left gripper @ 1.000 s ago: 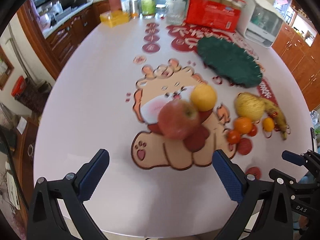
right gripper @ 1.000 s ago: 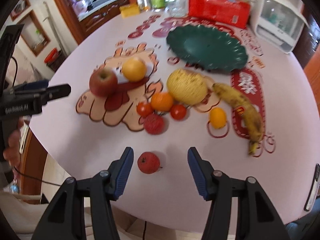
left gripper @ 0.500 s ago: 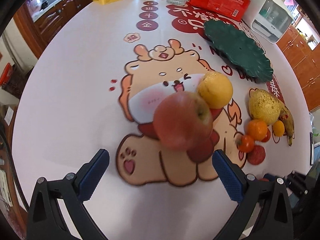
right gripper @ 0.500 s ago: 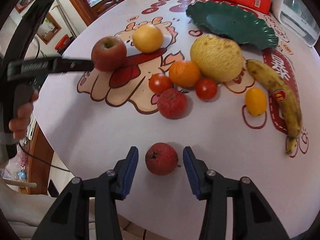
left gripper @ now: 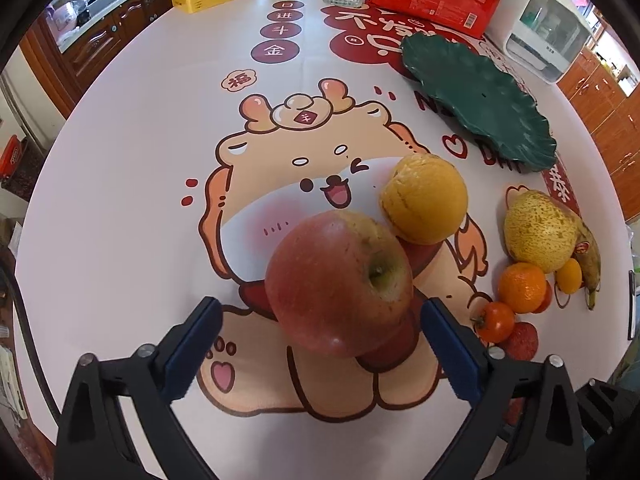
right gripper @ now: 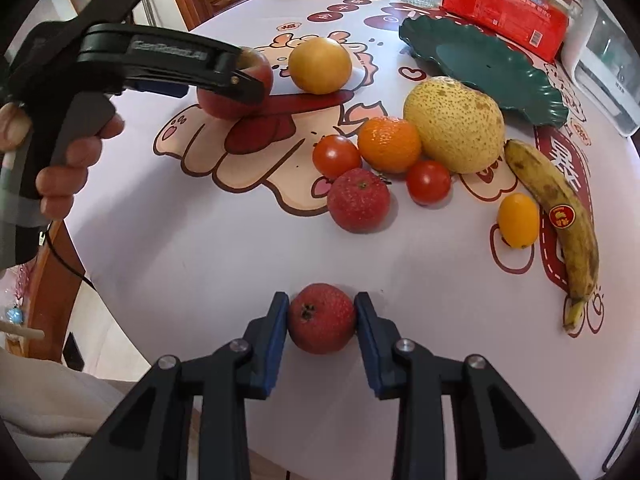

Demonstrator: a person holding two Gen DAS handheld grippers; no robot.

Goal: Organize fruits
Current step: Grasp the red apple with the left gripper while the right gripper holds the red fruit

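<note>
A large red apple sits on the cartoon tablecloth between the fingers of my left gripper. Its jaws are closing, and a gap still shows at the left pad. In the right wrist view one left finger crosses in front of the apple. My right gripper is closing on a small red fruit near the table's front edge, and both pads touch its sides. The green leaf-shaped plate lies empty at the back right.
An orange-yellow fruit touches the apple. Further right lie a speckled melon, a tangerine, two tomatoes, another red fruit, a kumquat and a banana. A red package, a white appliance and bottles line the far edge.
The left gripper sank over the apple, which now lies between its fingers, and its jaws narrowed a little. The right gripper lowered and its jaws closed in onto the small red fruit.
</note>
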